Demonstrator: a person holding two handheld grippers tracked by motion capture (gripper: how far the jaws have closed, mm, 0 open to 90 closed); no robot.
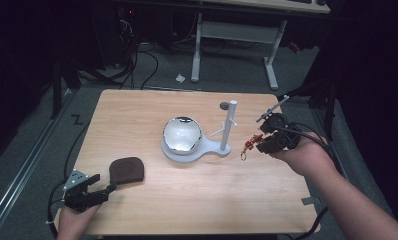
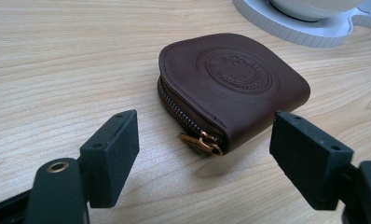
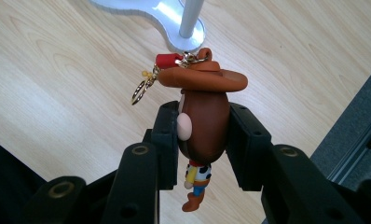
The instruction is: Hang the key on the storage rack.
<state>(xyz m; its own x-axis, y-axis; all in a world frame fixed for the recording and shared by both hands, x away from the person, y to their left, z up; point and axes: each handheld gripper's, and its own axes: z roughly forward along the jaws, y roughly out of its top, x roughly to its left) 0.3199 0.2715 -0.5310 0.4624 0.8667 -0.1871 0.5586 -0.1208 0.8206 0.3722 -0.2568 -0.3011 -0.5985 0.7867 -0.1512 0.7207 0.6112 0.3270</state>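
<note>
Brown leather, the rounded zip pouch (image 2: 232, 86) is lying shut near the tabletop's (image 1: 187, 200) near-left corner, the left gripper (image 1: 104, 188) waiting before it, jaws apart. Toward the right edge, the right gripper (image 3: 203, 140) is clamping a brown cowboy-hatted figure keychain (image 3: 203, 116), gold ring dangling, above the wood. Beyond, the white peg stand (image 1: 227, 127) is standing bare; hanging likely remains.

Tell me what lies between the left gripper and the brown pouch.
Only bare wood: in the left gripper view, the open left gripper faces the brown pouch across bare table.
</note>
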